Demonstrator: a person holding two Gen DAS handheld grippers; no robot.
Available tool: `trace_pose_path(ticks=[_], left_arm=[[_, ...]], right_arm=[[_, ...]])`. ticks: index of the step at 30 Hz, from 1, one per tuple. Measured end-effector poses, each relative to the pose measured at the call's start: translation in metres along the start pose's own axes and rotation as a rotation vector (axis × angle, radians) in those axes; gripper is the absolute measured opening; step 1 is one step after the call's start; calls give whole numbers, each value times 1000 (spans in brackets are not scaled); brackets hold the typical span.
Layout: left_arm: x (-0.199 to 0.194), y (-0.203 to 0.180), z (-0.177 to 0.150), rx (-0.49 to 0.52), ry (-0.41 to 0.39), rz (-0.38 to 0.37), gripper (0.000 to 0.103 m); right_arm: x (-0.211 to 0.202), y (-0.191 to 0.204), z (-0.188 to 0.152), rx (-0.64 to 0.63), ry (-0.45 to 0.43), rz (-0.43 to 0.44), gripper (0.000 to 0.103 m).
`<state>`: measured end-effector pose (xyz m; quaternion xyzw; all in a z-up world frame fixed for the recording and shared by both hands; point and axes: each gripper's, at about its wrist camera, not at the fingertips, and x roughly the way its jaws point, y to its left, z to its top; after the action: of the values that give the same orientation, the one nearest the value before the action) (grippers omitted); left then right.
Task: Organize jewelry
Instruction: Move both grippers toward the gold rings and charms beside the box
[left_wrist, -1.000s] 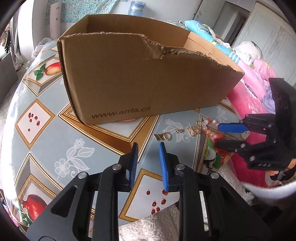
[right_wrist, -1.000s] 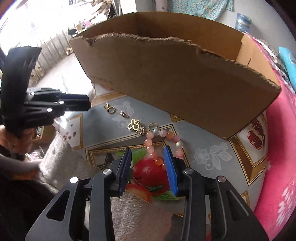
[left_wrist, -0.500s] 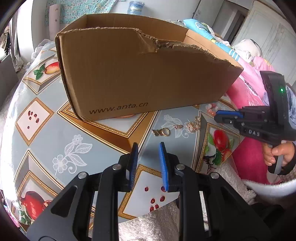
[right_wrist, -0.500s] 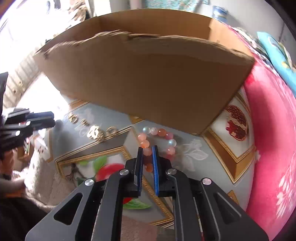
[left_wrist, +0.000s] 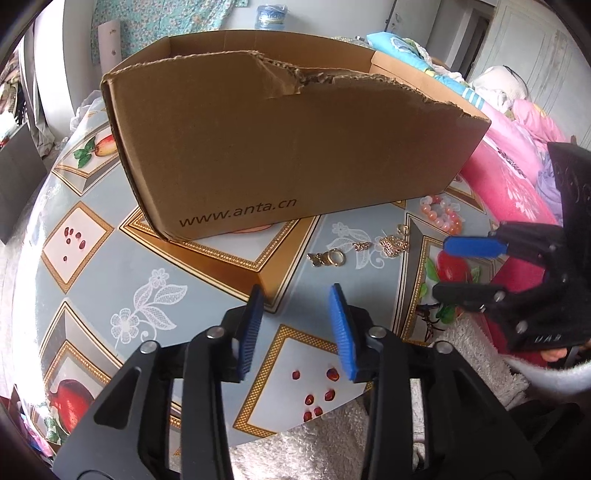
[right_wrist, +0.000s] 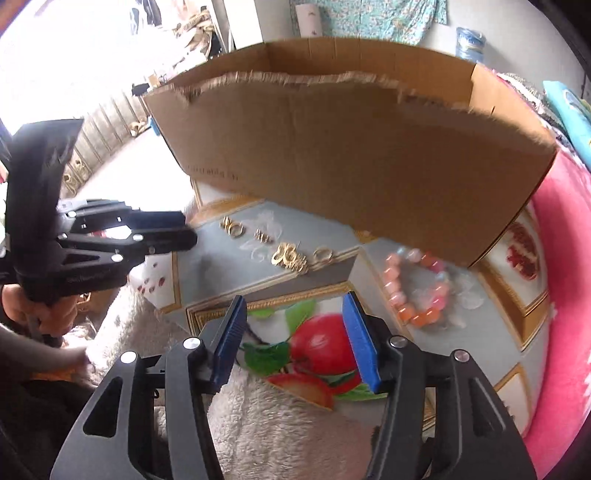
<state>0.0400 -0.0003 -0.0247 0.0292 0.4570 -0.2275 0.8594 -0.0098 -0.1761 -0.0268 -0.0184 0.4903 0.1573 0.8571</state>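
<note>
A pink and orange bead bracelet (right_wrist: 419, 286) lies on the table by the cardboard box (right_wrist: 351, 162); it also shows in the left wrist view (left_wrist: 441, 214). Small gold pieces lie in a row: a gold ring (left_wrist: 334, 257), a small chain piece (left_wrist: 361, 245), a gold brooch (left_wrist: 393, 244) and its match in the right view (right_wrist: 288, 258). My left gripper (left_wrist: 297, 328) is open and empty, short of the ring. My right gripper (right_wrist: 297, 338) is open and empty, near the bracelet.
The torn cardboard box (left_wrist: 288, 147) stands at the back of the fruit-patterned tablecloth (left_wrist: 74, 236). A white fluffy cloth (right_wrist: 280, 424) lies at the table's near edge. Pink bedding (left_wrist: 513, 177) lies to the right.
My right gripper was shut around the bracelet half a second ago; it has opened and pulled back, leaving the bracelet on the table nearer the box. My left gripper has opened wider.
</note>
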Motion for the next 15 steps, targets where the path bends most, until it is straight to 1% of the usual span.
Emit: trace_pose_path(ticks=[1, 2, 3, 6, 9, 11, 12, 13, 15], left_arm=[[0, -1, 0, 7, 1, 12, 44], [1, -2, 1, 14, 2, 22, 46], [1, -4, 1, 19, 3, 29, 48], [2, -3, 2, 14, 0, 40, 48], [2, -1, 2, 6, -12, 52, 48], [2, 0, 2, 6, -26, 54, 48], [2, 0, 2, 9, -30, 60, 44], [3, -1, 3, 18, -32, 68, 39], [7, -5, 5, 43, -25, 85, 37]], right_arm=[[-2, 10, -1, -2, -18, -8, 59], [-2, 9, -1, 0, -20, -23, 69], [-1, 10, -2, 2, -18, -31, 70], [-3, 6, -3, 12, -31, -56, 74], [-5, -7, -3, 38, -42, -69, 79], [-6, -15, -4, 52, -49, -68, 85], [-4, -19, -2, 58, -50, -71, 88], [-3, -22, -1, 59, -50, -79, 91], [-1, -20, -1, 47, -38, -101, 96]])
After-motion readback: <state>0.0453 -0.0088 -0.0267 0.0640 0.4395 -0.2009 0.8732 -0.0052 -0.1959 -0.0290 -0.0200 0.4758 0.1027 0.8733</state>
